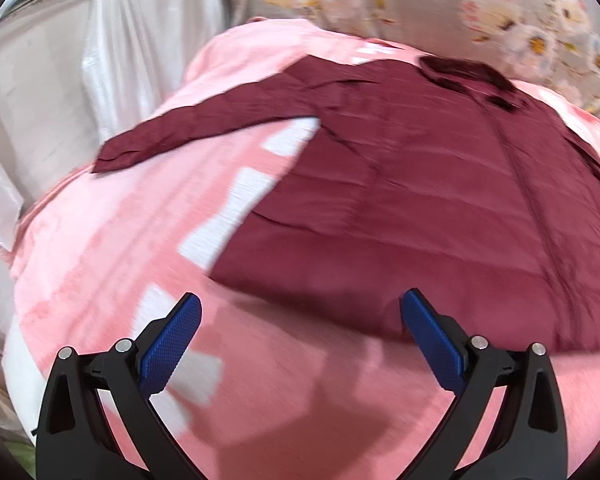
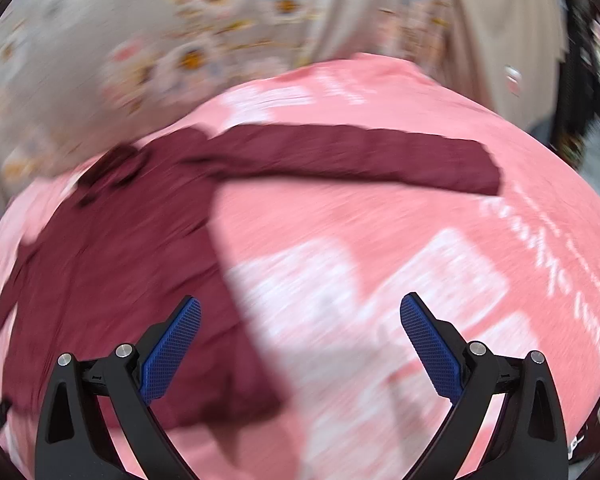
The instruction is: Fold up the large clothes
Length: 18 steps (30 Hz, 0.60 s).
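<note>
A maroon long-sleeved shirt [image 1: 420, 184] lies spread flat on a pink blanket [image 1: 112, 240], collar at the far end, one sleeve [image 1: 204, 124] stretched out to the left. My left gripper [image 1: 300, 308] is open and empty, just above the shirt's near hem. In the right wrist view the shirt's body [image 2: 112, 272] fills the left side and its other sleeve [image 2: 352, 152] stretches right. My right gripper [image 2: 300, 312] is open and empty, over the blanket [image 2: 420, 240] beside the shirt's right edge. Both views are motion-blurred.
The pink blanket has white blocks and lettering [image 2: 560, 272]. A grey floral sheet [image 1: 520, 20] lies behind it. A pale silvery cloth [image 1: 132, 40] hangs at the far left, and a beige curtain [image 2: 500, 40] at the far right.
</note>
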Tool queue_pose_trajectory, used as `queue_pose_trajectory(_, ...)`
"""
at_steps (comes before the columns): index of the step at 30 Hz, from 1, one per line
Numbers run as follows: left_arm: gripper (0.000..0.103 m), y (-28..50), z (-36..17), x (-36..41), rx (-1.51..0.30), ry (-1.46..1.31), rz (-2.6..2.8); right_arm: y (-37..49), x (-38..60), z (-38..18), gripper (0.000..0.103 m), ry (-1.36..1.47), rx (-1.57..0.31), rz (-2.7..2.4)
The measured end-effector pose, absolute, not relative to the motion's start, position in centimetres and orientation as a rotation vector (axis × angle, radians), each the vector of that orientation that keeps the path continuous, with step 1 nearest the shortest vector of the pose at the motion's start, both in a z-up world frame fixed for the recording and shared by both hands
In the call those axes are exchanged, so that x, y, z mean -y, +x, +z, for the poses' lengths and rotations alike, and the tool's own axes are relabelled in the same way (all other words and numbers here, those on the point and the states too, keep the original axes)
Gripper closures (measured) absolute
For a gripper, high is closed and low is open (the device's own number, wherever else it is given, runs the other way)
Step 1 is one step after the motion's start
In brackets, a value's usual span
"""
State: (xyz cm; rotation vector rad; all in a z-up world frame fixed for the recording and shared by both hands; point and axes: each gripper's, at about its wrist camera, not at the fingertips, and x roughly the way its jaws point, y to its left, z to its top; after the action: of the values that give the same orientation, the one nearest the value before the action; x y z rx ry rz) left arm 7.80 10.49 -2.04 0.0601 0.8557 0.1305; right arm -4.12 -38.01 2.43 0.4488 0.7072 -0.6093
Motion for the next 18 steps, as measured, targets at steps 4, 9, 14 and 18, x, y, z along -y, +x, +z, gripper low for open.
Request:
queue_pose_trajectory(4,0.005,9.2,-1.7,-12.2,-0.829,0.039,0.185,-3.9,45.1,1.3,0.005,0.573,-0.712,-0.69)
queue_pose_trajectory(9,0.005,10.5,-1.6,-11.8,-0.817,0.087,0.21,-3.3,52.1,-1.1,0.005,0.749,-0.682,-0.747)
queue_pose_trajectory(14,0.005,12.3,-1.6,-10.0,-0.859,0.076,0.155,-2.5,56.6,-3.0,0.026,0.86,-0.622,-0.822)
queue_pose_trajectory(18,0.005,13.9,-1.7,-9.1,-0.886,0.05,0.123,0.2,58.1,-1.8,0.079,0.833,-0.582,-0.831)
